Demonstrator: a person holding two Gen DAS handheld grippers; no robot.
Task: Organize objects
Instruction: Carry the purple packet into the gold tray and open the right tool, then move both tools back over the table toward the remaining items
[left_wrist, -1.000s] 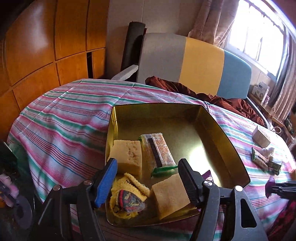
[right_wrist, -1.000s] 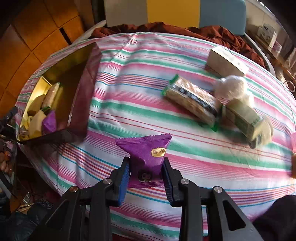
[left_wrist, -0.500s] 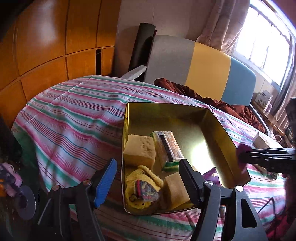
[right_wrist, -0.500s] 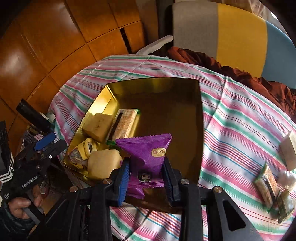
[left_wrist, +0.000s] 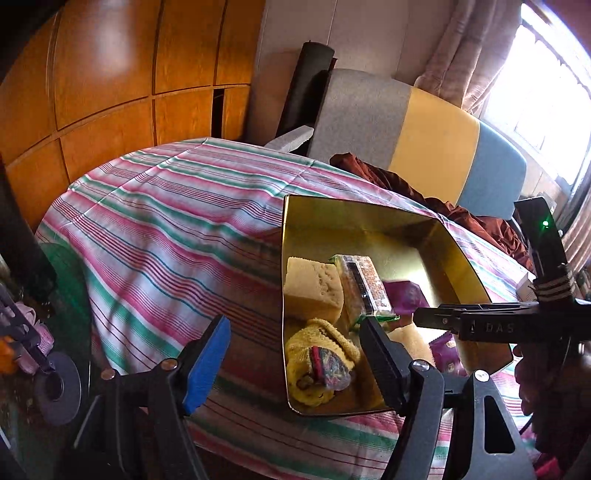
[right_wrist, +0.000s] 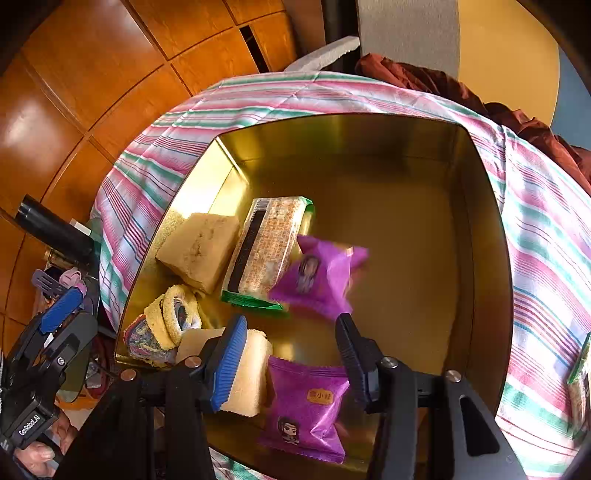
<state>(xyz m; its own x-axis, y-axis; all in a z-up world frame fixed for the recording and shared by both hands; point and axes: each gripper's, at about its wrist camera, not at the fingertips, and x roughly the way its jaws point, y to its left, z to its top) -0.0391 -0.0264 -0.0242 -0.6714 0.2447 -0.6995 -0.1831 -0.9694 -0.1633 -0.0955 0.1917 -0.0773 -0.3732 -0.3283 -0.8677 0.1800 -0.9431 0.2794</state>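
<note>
A gold tin (right_wrist: 484, 236) (left_wrist: 458, 254) stands on the striped tablecloth. It holds yellow sponge cakes (right_wrist: 199, 251), a green-edged cracker pack (right_wrist: 266, 251), a yellow knitted pouch (right_wrist: 166, 325) and two purple snack packets. One purple packet (right_wrist: 317, 277), blurred, lies against the cracker pack; the other (right_wrist: 306, 402) lies at the near wall. My right gripper (right_wrist: 291, 350) is open and empty above the tin's near side. My left gripper (left_wrist: 291, 354) is open and empty at the tin's near left corner.
More snack packs (right_wrist: 580, 373) lie on the cloth right of the tin. A grey, yellow and blue chair (left_wrist: 417, 136) with a red cloth (left_wrist: 406, 184) stands behind the table. Wooden panels (left_wrist: 110, 74) are at the left.
My right gripper opened over the tin and let go of the purple packet, which dropped inside against the cracker pack. My left gripper shifted left of the tin.
</note>
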